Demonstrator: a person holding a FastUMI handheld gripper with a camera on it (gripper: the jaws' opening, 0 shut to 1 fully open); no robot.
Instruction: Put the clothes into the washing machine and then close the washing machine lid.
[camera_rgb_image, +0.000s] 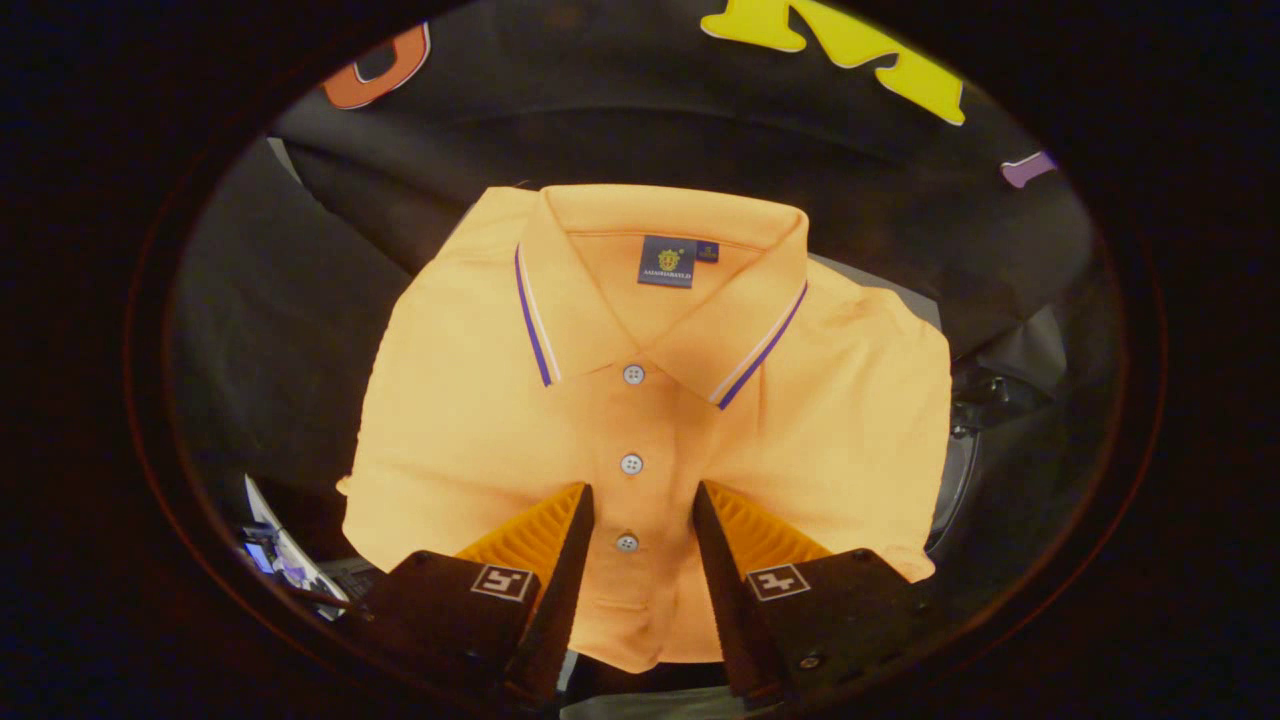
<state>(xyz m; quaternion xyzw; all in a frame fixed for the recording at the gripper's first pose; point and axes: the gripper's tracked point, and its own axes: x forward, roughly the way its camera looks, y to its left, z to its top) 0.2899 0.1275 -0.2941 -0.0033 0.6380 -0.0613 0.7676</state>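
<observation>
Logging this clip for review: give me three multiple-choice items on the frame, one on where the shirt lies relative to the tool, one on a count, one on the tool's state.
1. Where is the orange polo shirt relative to the tool?
A. Spread flat just ahead of the fingers, with its lower placket between them
B. Hanging off one finger
C. Off to one side, well clear of both fingers

2. How many buttons show on the placket?
A. One
B. Three
C. Five

3. What state is the tool in?
A. Shut on the collar
B. Shut with nothing in it
C. Open, fingers apart over the fabric

Answers: 1 A, since the lowest button sits in the gap between the fingers. 2 B, since three white buttons run down below the collar. 3 C, since a wide strip of shirt shows between the two fingers.
</observation>
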